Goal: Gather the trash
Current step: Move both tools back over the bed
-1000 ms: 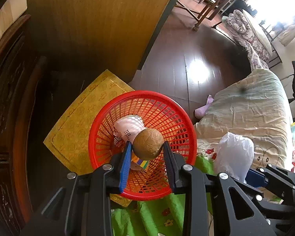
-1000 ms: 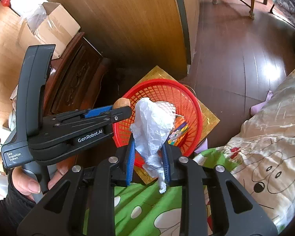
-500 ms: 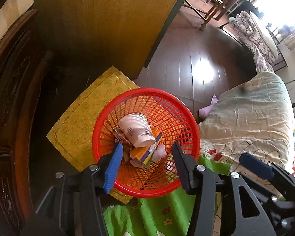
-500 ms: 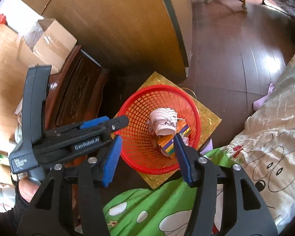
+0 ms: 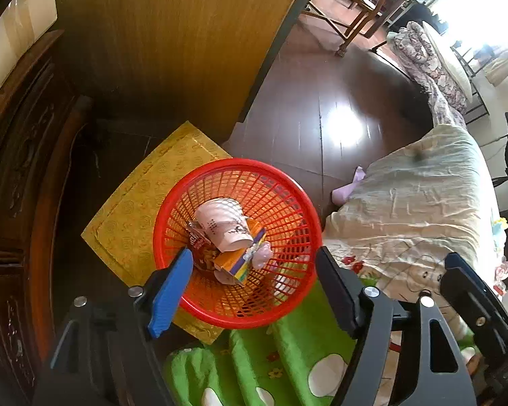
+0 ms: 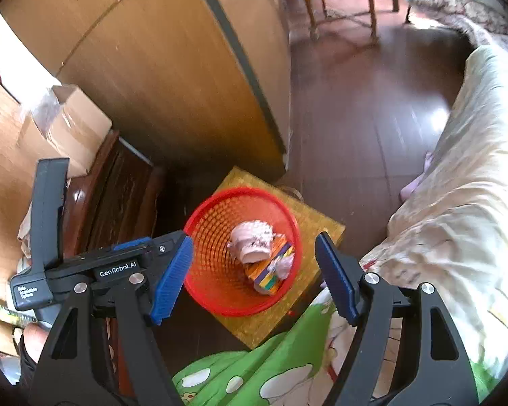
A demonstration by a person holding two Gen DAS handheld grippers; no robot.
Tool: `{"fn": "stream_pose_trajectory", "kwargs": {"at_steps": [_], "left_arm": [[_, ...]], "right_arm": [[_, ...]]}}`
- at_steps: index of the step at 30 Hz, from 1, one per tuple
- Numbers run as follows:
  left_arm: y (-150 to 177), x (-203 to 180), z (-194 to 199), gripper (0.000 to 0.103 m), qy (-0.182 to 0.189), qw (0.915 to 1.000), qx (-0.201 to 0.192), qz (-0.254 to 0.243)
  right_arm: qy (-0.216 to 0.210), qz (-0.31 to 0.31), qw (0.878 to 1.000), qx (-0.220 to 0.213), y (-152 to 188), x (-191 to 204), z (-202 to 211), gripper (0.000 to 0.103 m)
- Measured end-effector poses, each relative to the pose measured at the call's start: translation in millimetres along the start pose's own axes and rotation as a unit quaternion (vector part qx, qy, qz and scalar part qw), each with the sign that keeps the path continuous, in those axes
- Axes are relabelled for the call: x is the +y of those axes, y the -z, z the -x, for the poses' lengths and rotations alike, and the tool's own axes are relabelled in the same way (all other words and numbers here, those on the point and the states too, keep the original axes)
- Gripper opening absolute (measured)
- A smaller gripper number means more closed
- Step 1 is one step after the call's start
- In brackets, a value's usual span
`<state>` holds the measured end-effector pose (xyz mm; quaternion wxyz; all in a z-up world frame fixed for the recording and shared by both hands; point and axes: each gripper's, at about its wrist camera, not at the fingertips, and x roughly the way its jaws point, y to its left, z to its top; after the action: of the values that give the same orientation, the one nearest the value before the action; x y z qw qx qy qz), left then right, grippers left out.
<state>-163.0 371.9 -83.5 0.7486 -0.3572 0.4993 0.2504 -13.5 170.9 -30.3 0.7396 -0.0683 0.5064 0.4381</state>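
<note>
A red mesh basket (image 5: 193, 182) stands on the floor below both grippers. In it lie a pink paper cup (image 5: 223, 228), an orange and yellow carton (image 5: 240, 258) and a pale crumpled scrap (image 5: 263, 253). My left gripper (image 5: 254, 253) hangs over the basket, its jaws opening with nothing between the pads. The right wrist view shows the same basket (image 6: 199, 216), cup (image 6: 250, 240) and carton (image 6: 269, 270). My right gripper (image 6: 254, 238) is above it, jaws also opening and empty. The left gripper's black body (image 6: 118, 265) is to its left.
The basket rests on a yellow patterned mat (image 5: 135, 209). A wooden panel (image 5: 186, 50) rises behind, dark carved furniture (image 5: 17, 169) stands left. A cream quilt (image 5: 423, 203) and green blanket (image 5: 271, 355) lie right and below. A cardboard box (image 6: 74, 128) sits on the furniture.
The left jaws spread and the brown round thing left them. The right jaws spread and the white plastic bag dropped away. Both grippers drew back from the basket.
</note>
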Motion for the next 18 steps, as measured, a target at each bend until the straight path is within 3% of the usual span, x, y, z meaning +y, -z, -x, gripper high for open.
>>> {"fn": "stream_pose_trajectory", "kwargs": {"at_steps": [9, 18], "left_arm": [[11, -43, 21, 0.081, 0.012, 0.9991, -0.014, -0.038], [33, -102, 29, 0.083, 0.014, 0.9950, -0.014, -0.098]], "right_arm": [[-0.006, -0.017, 0.999, -0.046, 13, -30, 60, 0.079], [0.040, -0.058, 0.992, -0.104, 39, -89, 118, 0.081]]}}
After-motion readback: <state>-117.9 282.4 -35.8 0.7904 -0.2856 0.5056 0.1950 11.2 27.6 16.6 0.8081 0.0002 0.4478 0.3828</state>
